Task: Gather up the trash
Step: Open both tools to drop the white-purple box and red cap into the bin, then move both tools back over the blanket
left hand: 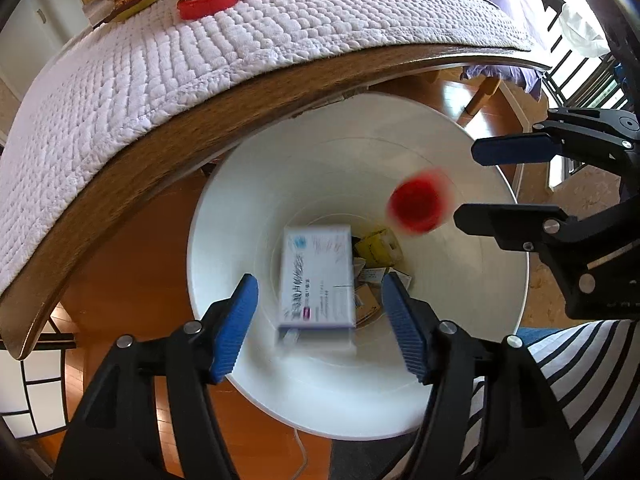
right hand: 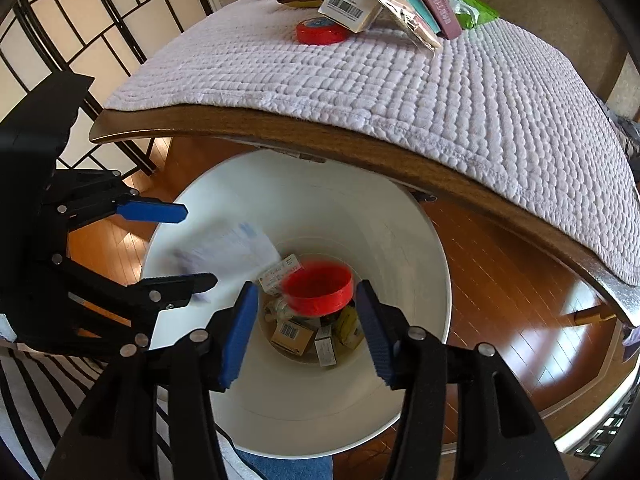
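Both grippers hover open over a white bin point(left hand: 248, 208) point(right hand: 400, 240) below the table edge. My left gripper point(left hand: 320, 324) is open; a blurred white medicine box point(left hand: 318, 280) is free between and below its fingers, inside the bin. It shows as a white blur in the right wrist view point(right hand: 228, 248). My right gripper point(right hand: 306, 332) is open; a blurred red cap point(right hand: 320, 288) is loose in the air in front of it, also in the left wrist view point(left hand: 418, 204). Small boxes and wrappers point(right hand: 304, 336) lie at the bin's bottom.
A wooden table with a quilted white cloth point(left hand: 200, 52) point(right hand: 360, 80) overhangs the bin. On it lie a red round tin point(left hand: 208, 0) point(right hand: 322, 32), cartons and packets point(right hand: 392, 0). A wood floor, a striped rug point(left hand: 580, 368) and a paper screen point(right hand: 80, 20) surround it.
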`<move>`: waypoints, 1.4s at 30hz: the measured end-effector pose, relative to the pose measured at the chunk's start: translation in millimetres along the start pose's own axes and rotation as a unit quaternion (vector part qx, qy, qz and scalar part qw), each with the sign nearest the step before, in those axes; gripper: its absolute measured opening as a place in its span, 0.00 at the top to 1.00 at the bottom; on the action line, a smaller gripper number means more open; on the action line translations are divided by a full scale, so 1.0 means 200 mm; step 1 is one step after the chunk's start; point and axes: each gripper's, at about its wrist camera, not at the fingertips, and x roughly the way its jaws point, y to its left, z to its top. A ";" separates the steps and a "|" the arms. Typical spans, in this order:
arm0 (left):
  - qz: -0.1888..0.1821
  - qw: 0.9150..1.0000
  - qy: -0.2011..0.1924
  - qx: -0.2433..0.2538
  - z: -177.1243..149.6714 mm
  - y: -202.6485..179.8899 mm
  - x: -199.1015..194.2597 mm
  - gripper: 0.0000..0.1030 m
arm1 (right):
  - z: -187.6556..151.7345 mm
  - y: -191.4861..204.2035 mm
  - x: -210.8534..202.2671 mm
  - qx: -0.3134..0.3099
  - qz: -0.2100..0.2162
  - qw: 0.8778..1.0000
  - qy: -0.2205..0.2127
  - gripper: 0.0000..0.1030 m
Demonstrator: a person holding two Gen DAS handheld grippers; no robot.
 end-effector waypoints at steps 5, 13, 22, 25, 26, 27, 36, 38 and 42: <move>0.002 1.000 0.001 -0.004 -0.02 0.06 -0.03 0.36 | 0.00 0.00 0.00 0.000 0.000 1.000 0.000 0.51; 0.002 1.000 -0.001 -0.002 -0.02 0.12 -0.10 0.36 | 0.02 -0.03 -0.03 0.000 -0.004 1.000 -0.001 0.51; 0.013 0.997 -0.071 -0.021 0.12 0.23 -0.38 0.36 | 0.12 -0.07 -0.23 0.002 -0.015 0.999 -0.047 0.51; 0.031 0.993 -0.105 -0.043 0.20 0.31 -0.47 0.36 | 0.21 -0.14 -0.33 0.005 -0.036 0.996 -0.079 0.49; 0.043 0.991 -0.117 -0.053 0.23 0.35 -0.51 0.34 | 0.24 -0.17 -0.35 0.007 -0.048 0.995 -0.090 0.42; 0.059 0.988 -0.130 -0.065 0.26 0.40 -0.53 0.27 | 0.28 -0.21 -0.37 0.010 -0.065 0.993 -0.103 0.38; 0.155 0.951 -0.177 -0.202 0.48 0.97 -0.54 0.09 | 0.61 -0.78 -0.35 0.082 -0.184 0.967 -0.156 0.18; 0.166 0.943 -0.174 -0.228 0.50 1.10 -0.51 0.09 | 0.66 -0.90 -0.31 0.107 -0.189 0.964 -0.152 0.18; 0.187 0.931 -0.169 -0.265 0.55 1.28 -0.43 0.09 | 0.74 -1.14 -0.23 0.154 -0.204 0.956 -0.140 0.18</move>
